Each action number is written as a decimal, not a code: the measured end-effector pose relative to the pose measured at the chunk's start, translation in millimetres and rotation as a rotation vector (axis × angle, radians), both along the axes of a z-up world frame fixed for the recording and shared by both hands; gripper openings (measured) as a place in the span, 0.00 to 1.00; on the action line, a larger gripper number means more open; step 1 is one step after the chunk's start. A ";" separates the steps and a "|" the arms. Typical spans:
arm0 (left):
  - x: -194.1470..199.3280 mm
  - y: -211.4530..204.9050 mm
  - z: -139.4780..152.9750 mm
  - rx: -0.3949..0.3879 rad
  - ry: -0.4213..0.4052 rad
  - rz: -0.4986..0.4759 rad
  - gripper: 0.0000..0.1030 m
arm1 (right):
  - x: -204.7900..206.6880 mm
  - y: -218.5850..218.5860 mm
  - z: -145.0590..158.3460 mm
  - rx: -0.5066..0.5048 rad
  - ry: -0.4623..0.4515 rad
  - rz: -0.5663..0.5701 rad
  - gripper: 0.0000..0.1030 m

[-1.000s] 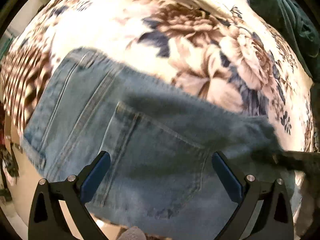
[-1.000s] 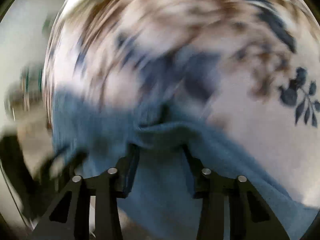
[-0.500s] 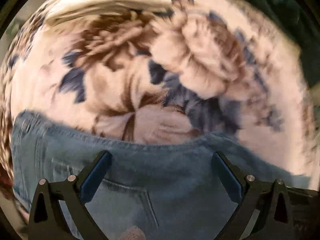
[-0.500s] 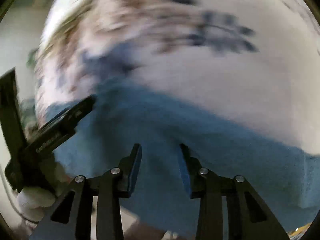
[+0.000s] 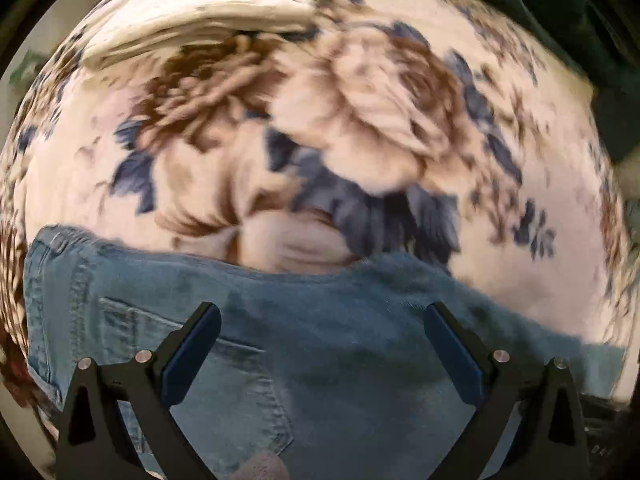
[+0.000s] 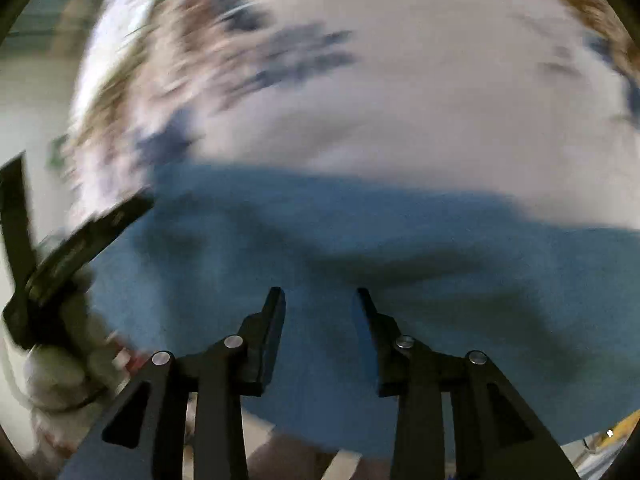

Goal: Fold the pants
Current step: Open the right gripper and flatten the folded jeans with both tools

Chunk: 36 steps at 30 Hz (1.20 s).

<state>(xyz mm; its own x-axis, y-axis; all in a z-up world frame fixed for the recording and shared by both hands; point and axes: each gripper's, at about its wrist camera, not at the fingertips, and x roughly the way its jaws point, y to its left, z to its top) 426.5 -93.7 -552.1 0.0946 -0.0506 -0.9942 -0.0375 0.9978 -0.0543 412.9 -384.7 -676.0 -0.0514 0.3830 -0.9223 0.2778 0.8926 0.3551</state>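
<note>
The light-blue denim pants (image 5: 304,360) are spread on the floral-printed cream bedspread (image 5: 320,120), back pocket up. The left gripper (image 5: 320,340) is held released above them. The right gripper (image 6: 320,312) is opening, cloth beneath but apparently ungripped. A fold seems just laid; smoothing is probably called for next. The legs are cut off by blur.

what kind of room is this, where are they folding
Probably a bedroom at home: the jeans lie on a soft floral blanket, like a bedspread, with a folded cream cloth at its far edge. No bed frame shows.
</note>
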 end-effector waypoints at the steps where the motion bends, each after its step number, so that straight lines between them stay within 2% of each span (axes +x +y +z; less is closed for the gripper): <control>1: 1.1 -3.2 -10.3 0.036 0.006 -0.004 1.00 | 5.5 -22.1 -7.7 0.009 0.010 -0.098 0.05; 2: 3.5 -3.9 -24.4 0.047 0.018 0.000 1.00 | 7.4 -41.5 -10.6 0.025 0.021 -0.189 0.01; 3: 4.8 -4.3 -32.6 0.047 0.027 0.001 1.00 | 7.4 -57.2 -9.0 0.063 0.026 -0.269 0.01; 4: 7.7 -4.7 -35.7 0.046 0.035 0.000 1.00 | 7.1 -60.3 -1.1 0.057 0.007 -0.278 0.04; 6: 9.9 -5.1 -26.2 0.045 0.020 -0.006 1.00 | -1.6 -47.4 21.9 0.009 -0.049 -0.190 0.18; 7: 6.9 -2.6 -14.8 0.041 0.003 -0.004 1.00 | -12.8 -37.6 32.1 0.031 -0.066 -0.151 0.25; 8: 1.9 0.6 -6.6 0.034 -0.009 0.005 1.00 | -17.0 -29.2 34.3 0.063 -0.070 -0.133 0.37; 9: -6.5 6.8 2.5 0.019 -0.018 0.016 1.00 | -31.0 -18.6 37.8 0.100 -0.063 -0.110 0.41; 12: -38.9 17.4 16.0 -0.012 0.004 0.033 1.00 | -65.5 8.1 26.7 0.062 0.009 -0.024 0.41; 15: -84.2 17.9 10.4 0.048 0.035 -0.008 1.00 | -122.6 29.0 -1.8 0.002 0.133 0.054 0.40; 16: -105.0 17.8 -2.6 0.088 0.077 -0.035 1.00 | -144.2 32.6 -11.1 0.003 0.184 0.063 0.40; 18: -137.8 20.6 -23.6 0.100 0.171 -0.057 1.00 | -171.8 35.8 -22.9 0.018 0.285 0.078 0.40; 20: -173.3 26.7 -31.0 0.098 0.226 -0.064 1.00 | -189.5 25.3 -12.4 0.030 0.281 0.050 0.40; 23: -199.2 30.9 -24.5 0.100 0.278 -0.072 1.00 | -175.9 7.1 23.9 -0.051 0.151 0.018 0.40; 25: -197.0 29.0 -8.4 0.093 0.245 -0.060 1.00 | -152.7 -23.5 51.4 -0.152 0.031 -0.047 0.40; 27: -183.2 18.0 10.2 0.085 0.172 -0.058 1.00 | -125.1 -51.0 57.3 -0.278 -0.047 -0.078 0.40; 29: -167.2 -0.9 20.6 0.073 0.100 -0.067 1.00 | -102.9 -73.7 40.3 -0.322 -0.044 -0.072 0.40; 32: -119.0 -43.2 20.2 0.040 0.038 -0.080 1.00 | -73.8 -103.5 9.2 -0.312 -0.014 -0.091 0.38; 34: -95.7 -74.1 20.7 0.016 0.004 -0.103 1.00 | -56.3 -116.7 8.0 -0.308 -0.020 -0.128 0.38; 36: -78.5 -102.6 21.5 0.016 -0.031 -0.138 1.00 | -55.5 -121.8 20.9 -0.316 -0.017 -0.175 0.38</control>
